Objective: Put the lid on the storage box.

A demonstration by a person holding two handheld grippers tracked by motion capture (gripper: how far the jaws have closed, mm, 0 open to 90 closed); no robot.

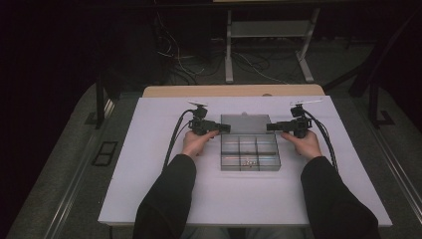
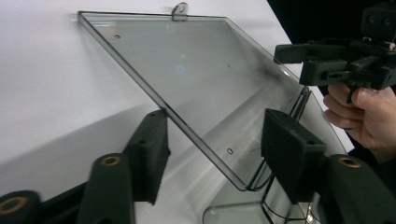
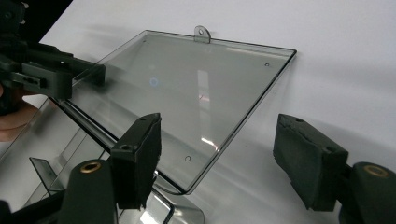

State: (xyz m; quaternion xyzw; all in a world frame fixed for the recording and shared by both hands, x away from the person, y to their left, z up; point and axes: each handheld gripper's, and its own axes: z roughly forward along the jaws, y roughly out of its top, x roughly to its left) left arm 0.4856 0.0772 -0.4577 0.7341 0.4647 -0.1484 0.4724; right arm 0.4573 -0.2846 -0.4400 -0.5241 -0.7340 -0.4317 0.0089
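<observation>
We've got a clear plastic organizer box [image 1: 250, 152] sitting mid-worktop [image 1: 149, 189], its hinged lid [image 1: 245, 123] flipped open and lying back flat behind the box. The box is divided into a grid of small compartments; something tiny and metallic sits in the front middle one, but it's too small for us to make out.

The left gripper [image 1: 225, 128] sits at the lid's left edge, and in the left gripper view its fingers [image 2: 289, 154] straddle the lid's corner, half spread, not pressing on it as far as we can see. The right gripper [image 1: 271, 127] mirrors that at the lid's right edge: fingers [image 3: 140, 154] partly apart either side of the rounded corner, with a gap showing.

The lid is smooth, see-through, faintly grey, with a small hang tab [image 3: 201, 32] on its far edge. The box's lower part is cut off in both gripper views.
</observation>
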